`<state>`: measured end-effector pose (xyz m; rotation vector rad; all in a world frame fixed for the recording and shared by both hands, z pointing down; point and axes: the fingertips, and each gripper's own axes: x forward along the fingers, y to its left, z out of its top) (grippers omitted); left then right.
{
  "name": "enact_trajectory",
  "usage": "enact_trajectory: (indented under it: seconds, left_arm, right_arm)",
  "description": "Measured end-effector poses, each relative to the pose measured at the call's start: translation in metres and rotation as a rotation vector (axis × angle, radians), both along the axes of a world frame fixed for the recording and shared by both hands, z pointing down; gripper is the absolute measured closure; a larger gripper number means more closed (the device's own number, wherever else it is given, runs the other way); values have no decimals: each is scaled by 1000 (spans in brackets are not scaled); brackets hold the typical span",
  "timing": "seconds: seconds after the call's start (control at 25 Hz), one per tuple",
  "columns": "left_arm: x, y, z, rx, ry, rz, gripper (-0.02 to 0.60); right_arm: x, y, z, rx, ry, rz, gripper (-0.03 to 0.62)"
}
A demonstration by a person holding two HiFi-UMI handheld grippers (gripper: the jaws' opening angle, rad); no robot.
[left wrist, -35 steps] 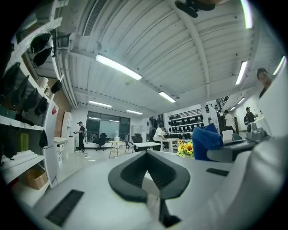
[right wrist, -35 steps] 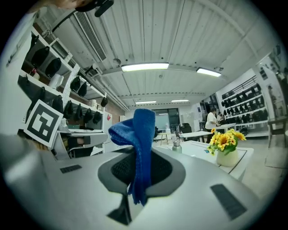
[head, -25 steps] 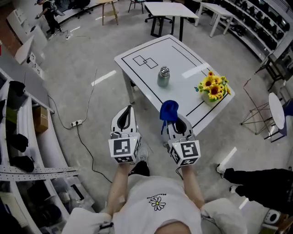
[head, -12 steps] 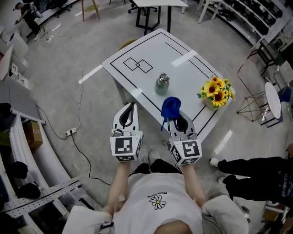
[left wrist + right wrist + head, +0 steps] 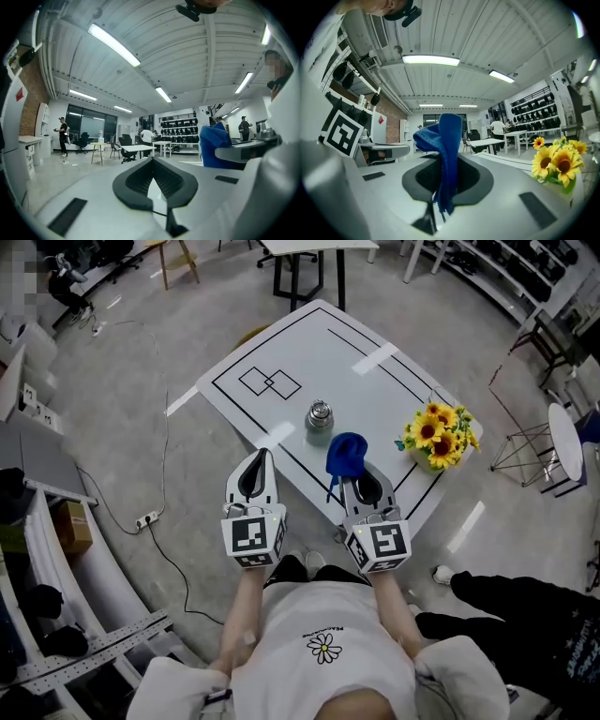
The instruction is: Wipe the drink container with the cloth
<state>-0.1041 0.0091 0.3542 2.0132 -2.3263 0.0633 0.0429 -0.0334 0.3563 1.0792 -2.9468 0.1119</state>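
A small metal drink container (image 5: 320, 418) stands upright on the white table (image 5: 375, 390), in the head view only. My right gripper (image 5: 354, 475) (image 5: 440, 187) is shut on a blue cloth (image 5: 345, 454) (image 5: 443, 150), which sticks up from its jaws over the table's near edge, a short way from the container. My left gripper (image 5: 257, 463) (image 5: 152, 187) is shut with nothing in it, level with the right one, at the table's near-left edge. The cloth (image 5: 213, 147) also shows at the right of the left gripper view.
A pot of sunflowers (image 5: 436, 432) (image 5: 558, 164) stands at the table's right corner. Black lines (image 5: 270, 382) mark the tabletop. A power strip and cable (image 5: 150, 518) lie on the floor at left. Shelving (image 5: 56, 549) runs along the left; another person's legs (image 5: 525, 601) are at right.
Both grippers have come closer to the table, so the container and table sit nearer to them in the head view. Both jaws stayed shut, the cloth still held by the right one.
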Motion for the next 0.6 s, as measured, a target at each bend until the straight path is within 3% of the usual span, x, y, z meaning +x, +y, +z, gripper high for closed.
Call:
enact_trajectory:
  seconds: [0.2,0.28,0.36,0.4,0.6]
  left_arm:
    - [12,-29,-1,-27,-5,49,581]
    - [19,-47,-1,-62,-30,119,573]
    - [26,-66,-2,-98,-59,202,473]
    - [30,-77,-1,-117,-76,243,460]
    - [46,-118,13,-224,-186,418,491]
  right_arm:
    - [11,-24,-6,5,-29,14,553]
    - [11,-33,-7,-1,-40,21,553]
    - [12,-45,-9,-3,-56,29,553]
    - [12,-52,-10,-2,-64,34,553]
    - [12,-88,-3,-18,-86,64,553]
